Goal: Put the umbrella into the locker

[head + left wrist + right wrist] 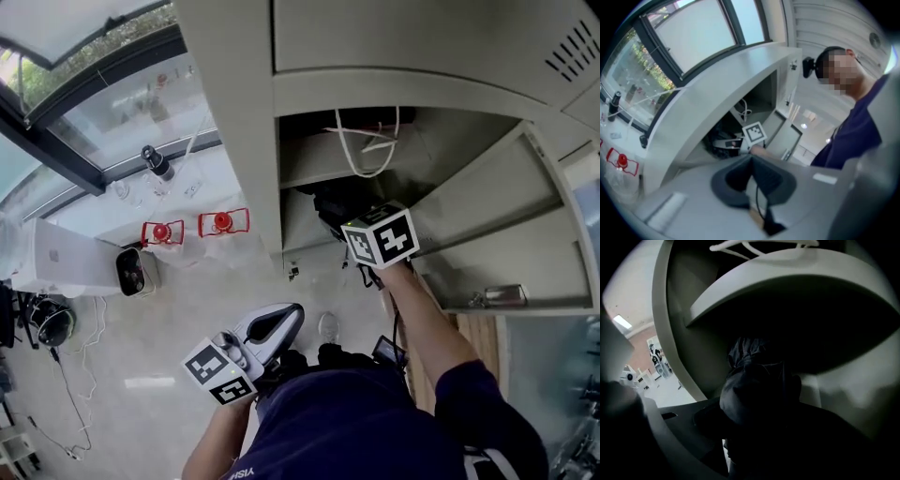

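Observation:
The folded black umbrella (754,380) fills the middle of the right gripper view, and my right gripper (352,225) is shut on it. In the head view that gripper, with its marker cube, reaches into the lower compartment of the open grey locker (253,112). The umbrella's dark bulk (330,208) lies under the locker's inner shelf (797,282). My left gripper (279,321) hangs low by the person's body, well short of the locker. It points level, and its dark pads (733,180) meet at the tips with nothing between them.
A white hanger-like cord (367,142) lies on the locker's upper shelf. The locker door (511,211) stands open at the right. On the floor to the left are two red-and-white items (223,222), a white box (58,257), cables and a glass wall.

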`<state>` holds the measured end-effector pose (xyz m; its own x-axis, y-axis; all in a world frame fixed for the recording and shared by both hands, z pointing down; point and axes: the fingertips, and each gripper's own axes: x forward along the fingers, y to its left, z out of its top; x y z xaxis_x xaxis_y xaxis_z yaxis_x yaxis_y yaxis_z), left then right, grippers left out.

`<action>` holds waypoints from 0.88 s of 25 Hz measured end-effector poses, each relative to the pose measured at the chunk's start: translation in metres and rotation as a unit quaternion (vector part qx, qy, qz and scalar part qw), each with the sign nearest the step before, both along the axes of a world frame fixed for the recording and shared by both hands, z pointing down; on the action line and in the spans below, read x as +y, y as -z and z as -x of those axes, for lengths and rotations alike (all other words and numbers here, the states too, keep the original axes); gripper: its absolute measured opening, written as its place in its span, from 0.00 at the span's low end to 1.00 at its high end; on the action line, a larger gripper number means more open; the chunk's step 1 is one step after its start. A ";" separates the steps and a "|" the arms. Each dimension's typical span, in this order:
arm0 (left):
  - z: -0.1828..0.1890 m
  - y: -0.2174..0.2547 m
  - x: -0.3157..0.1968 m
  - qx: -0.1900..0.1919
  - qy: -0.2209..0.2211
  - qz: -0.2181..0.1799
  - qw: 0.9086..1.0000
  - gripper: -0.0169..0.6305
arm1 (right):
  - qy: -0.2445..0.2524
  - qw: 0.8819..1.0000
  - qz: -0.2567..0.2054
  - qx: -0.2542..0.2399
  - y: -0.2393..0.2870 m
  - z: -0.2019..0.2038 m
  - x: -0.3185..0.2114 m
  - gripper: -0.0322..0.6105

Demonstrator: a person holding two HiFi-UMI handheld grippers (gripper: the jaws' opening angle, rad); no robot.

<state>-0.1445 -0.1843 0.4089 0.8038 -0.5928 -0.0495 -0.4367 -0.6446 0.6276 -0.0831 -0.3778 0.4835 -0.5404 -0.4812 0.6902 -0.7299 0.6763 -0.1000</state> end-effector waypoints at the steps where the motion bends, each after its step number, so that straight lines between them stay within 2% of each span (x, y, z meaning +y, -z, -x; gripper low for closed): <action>1: 0.002 0.000 0.000 0.000 -0.002 0.000 1.000 0.03 | 0.002 1.000 -0.012 0.016 0.000 0.001 -0.006 0.37; 5: 0.007 -0.001 0.000 -0.006 -0.005 0.003 1.000 0.03 | 0.020 0.991 -0.082 0.100 -0.003 0.004 -0.032 0.37; 11: 0.012 -0.006 0.005 -0.015 -0.006 0.017 1.000 0.03 | 0.049 0.964 -0.165 0.204 -0.011 0.009 -0.057 0.37; 18: 0.006 -0.007 0.008 -0.031 -0.009 0.025 0.999 0.03 | 0.073 0.926 -0.247 0.276 -0.021 0.018 -0.083 0.37; 22: 0.004 -0.008 0.010 -0.039 -0.007 0.027 0.999 0.03 | 0.081 0.914 -0.264 0.299 -0.030 0.018 -0.096 0.37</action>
